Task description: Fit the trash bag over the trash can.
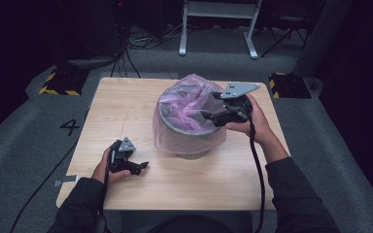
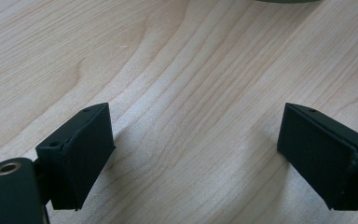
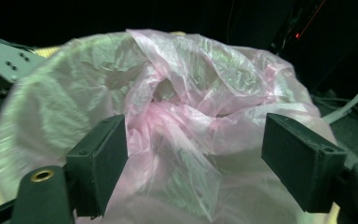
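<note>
**A:** Fingers [image 3: 98,163] on the right gripper [image 1: 212,115] are spread wide, nothing pinched, hovering right at the pink bag [image 1: 187,104] that lines the bin [image 1: 189,130] mid-table. Left gripper [image 1: 137,166] is spread too, resting low over bare table [image 2: 177,70] nearer the person.

**B:** Risky bit imo: that film's thin and crumpled. Bite too deep and it probably tears, or drags off the rim. Nobody's steadying the bin either, so a tug could tip or slide it.
</note>
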